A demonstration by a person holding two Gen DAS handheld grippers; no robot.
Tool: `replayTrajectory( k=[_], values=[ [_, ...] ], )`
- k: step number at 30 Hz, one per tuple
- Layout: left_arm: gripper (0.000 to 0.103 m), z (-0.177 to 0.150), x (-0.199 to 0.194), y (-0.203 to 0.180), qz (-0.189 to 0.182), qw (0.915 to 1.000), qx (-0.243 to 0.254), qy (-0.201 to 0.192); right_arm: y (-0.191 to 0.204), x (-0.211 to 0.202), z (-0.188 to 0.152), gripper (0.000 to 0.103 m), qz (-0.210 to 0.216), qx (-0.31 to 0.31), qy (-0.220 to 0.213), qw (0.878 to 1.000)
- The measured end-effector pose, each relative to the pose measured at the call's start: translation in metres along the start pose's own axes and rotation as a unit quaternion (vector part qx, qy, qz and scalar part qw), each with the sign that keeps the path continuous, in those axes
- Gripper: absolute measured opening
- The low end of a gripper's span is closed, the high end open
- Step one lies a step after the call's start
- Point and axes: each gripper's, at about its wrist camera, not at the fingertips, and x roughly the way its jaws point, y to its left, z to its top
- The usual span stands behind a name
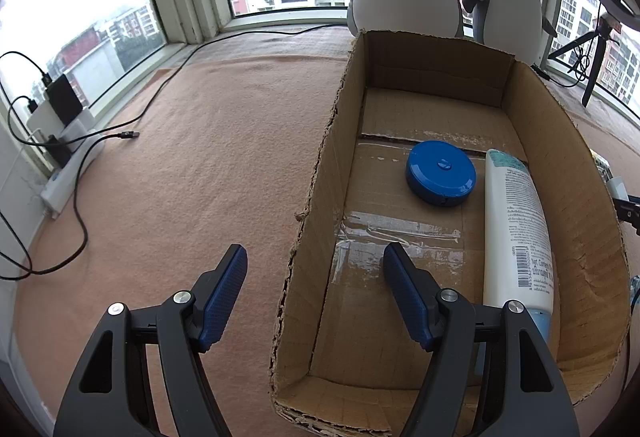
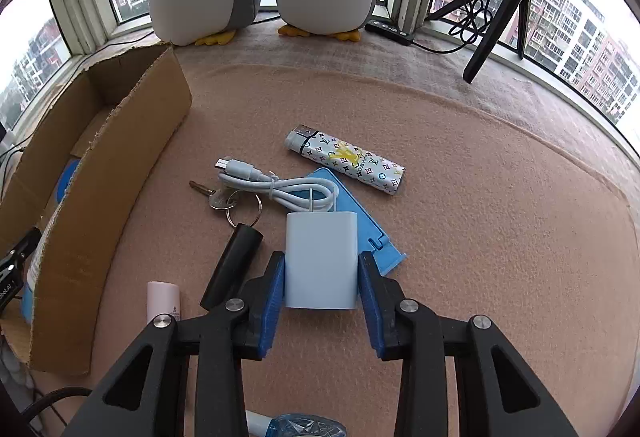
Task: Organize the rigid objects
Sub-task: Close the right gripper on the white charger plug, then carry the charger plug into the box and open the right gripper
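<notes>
A: Status on the right?

B: My right gripper point(image 2: 321, 279) has its blue pads flat against both sides of the pale-blue rectangular charger block point(image 2: 321, 259), so it's clamped on it. The block's white coiled USB cable point(image 2: 276, 183) runs off toward 11 o'clock, over a flat light-blue plastic phone stand point(image 2: 362, 215).

A: What else is on the peach felt mat point(image 2: 480, 197)?

B: Patterned white cylindrical lighter point(image 2: 348, 159) at 1 o'clock, lying flat, just beyond the stand. Keys on a metal ring point(image 2: 226, 199) at 11, touching the cable. Black matte cylinder point(image 2: 232, 267) just beside my left pad, at 9. Small pink tube point(image 2: 164, 299) further out at 9.

A: Left side?

B: Left gripper point(image 1: 316, 273) is spread wide, nothing in it. It straddles the near-left wall of the open brown cardboard box point(image 1: 316, 197): one pad outside, one over the box floor.

A: Box contents?

B: Round blue plastic disc case point(image 1: 441, 173) at 12 o'clock from my inner pad, mid-floor. White lotion tube w/ barcode point(image 1: 516, 229) lies along the right wall at 2 o'clock, just beside the disc. Can't tell if they touch.
</notes>
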Motion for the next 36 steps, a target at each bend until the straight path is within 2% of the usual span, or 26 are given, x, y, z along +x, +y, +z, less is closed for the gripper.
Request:
replayTrajectory(
  k=[18,28,36],
  values=[
    [0.071,0.000,0.000,-0.001,-0.001,1.0000,-0.001,-0.001,-0.017,-0.036,-0.017,0.032,0.037,0.038,-0.017,0.998],
    [0.071,0.001,0.000,-0.003,-0.003,1.0000,-0.001,-0.001,0.032,-0.075,0.011,0.032,0.083,-0.003,-0.062,0.995],
    [0.071,0.001,0.001,-0.004,-0.003,1.0000,-0.002,-0.002,0.089,-0.079,0.030,0.032,0.112,-0.054,-0.076,0.989]
  ],
)
